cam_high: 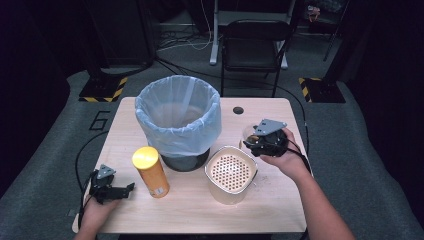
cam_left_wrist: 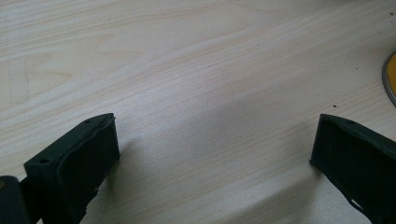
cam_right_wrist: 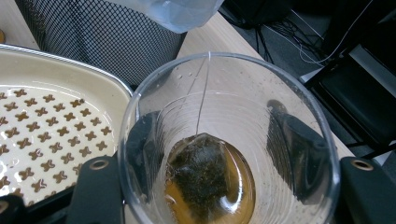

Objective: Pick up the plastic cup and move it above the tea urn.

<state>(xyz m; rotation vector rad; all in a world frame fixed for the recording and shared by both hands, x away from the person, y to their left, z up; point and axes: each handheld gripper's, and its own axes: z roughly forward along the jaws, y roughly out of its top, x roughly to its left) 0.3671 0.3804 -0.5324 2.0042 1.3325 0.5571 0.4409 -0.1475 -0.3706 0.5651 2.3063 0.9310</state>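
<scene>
A: Right gripper [cam_high: 252, 141], status?
B: Held above the right side of the table [cam_high: 280, 200], just right of the cream container. Its jaws are clamped on a clear plastic cup [cam_right_wrist: 229, 140], one on each side of the wall. In the right gripper view the cup stands upright between them.

A: Cup contents?
B: A tea bag [cam_right_wrist: 203, 172] lying in a shallow pool of amber liquid at the bottom. Its string runs up the inner wall to the rim.

A: Left gripper [cam_high: 131, 188]?
B: Low at the near left corner, jaws spread wide with nothing between them. The left gripper view shows bare wood grain under the gap and a yellow edge at the far right of the frame.

A: Other items?
B: Yellow-lidded canister [cam_high: 151, 172], upright, near-left of centre, just right of the left gripper. Cream container with a perforated lid [cam_high: 230, 173] near centre; its patterned holes sit just left of the cup in the right gripper view. Black mesh bin with a pale blue liner [cam_high: 178, 120] at the far centre, just behind both. A folding chair [cam_high: 254, 45] stands on the floor beyond the table.
</scene>
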